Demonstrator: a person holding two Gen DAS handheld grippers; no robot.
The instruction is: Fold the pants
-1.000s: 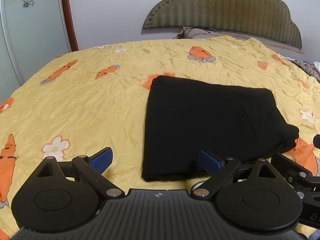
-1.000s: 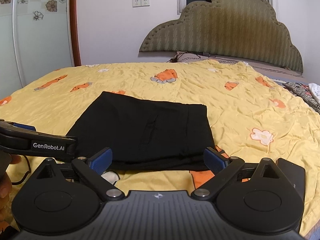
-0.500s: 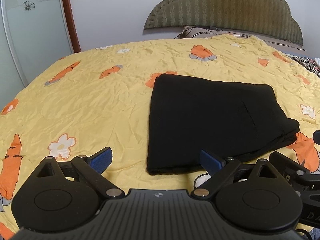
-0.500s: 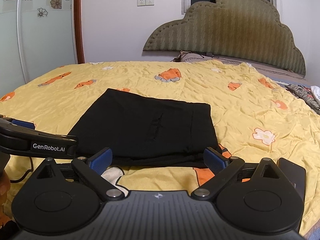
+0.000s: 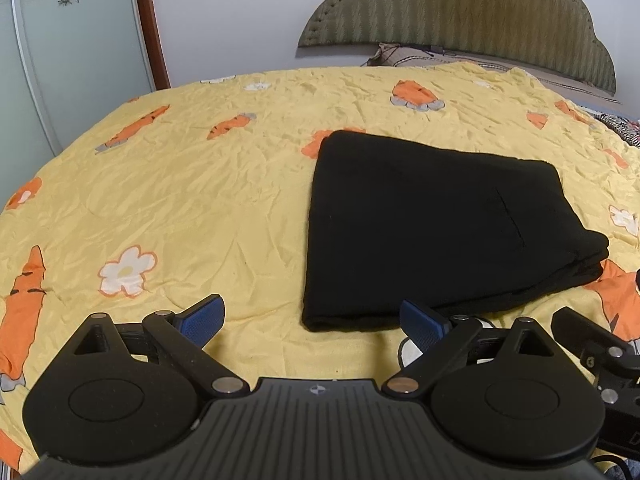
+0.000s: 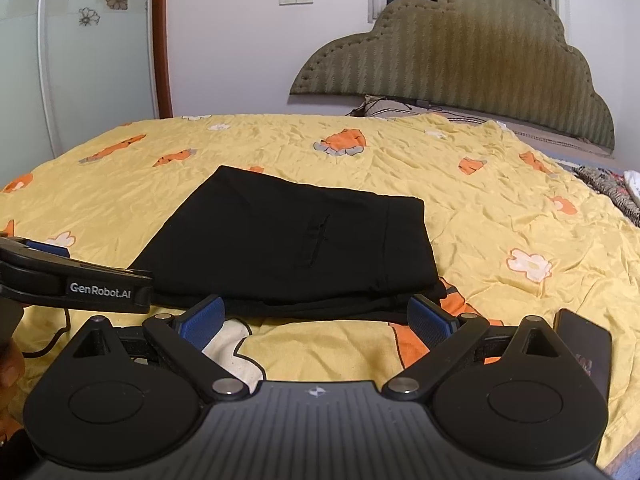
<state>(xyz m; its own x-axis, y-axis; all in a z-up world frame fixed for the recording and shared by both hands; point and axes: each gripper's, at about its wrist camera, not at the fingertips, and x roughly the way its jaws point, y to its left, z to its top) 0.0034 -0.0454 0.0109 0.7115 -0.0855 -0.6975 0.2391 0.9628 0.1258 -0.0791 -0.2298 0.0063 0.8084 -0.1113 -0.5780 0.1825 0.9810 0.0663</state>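
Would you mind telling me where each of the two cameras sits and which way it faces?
Left wrist: sits on the left claw, low over the bed's near edge, facing the headboard; the pants lie ahead to the right; its open fingers show, with part of the right tool at lower right.
Right wrist: sits on the right claw, facing the same way; the pants lie straight ahead; its open fingers, the left tool and a hand show.
Shared: pants, yellow bedspread, headboard.

Phone [image 6: 586,350]: partly hidden behind right tool's frame. Striped cloth [image 6: 612,192]: cut off by right edge. Hand [image 6: 10,364]: cut off at left edge.
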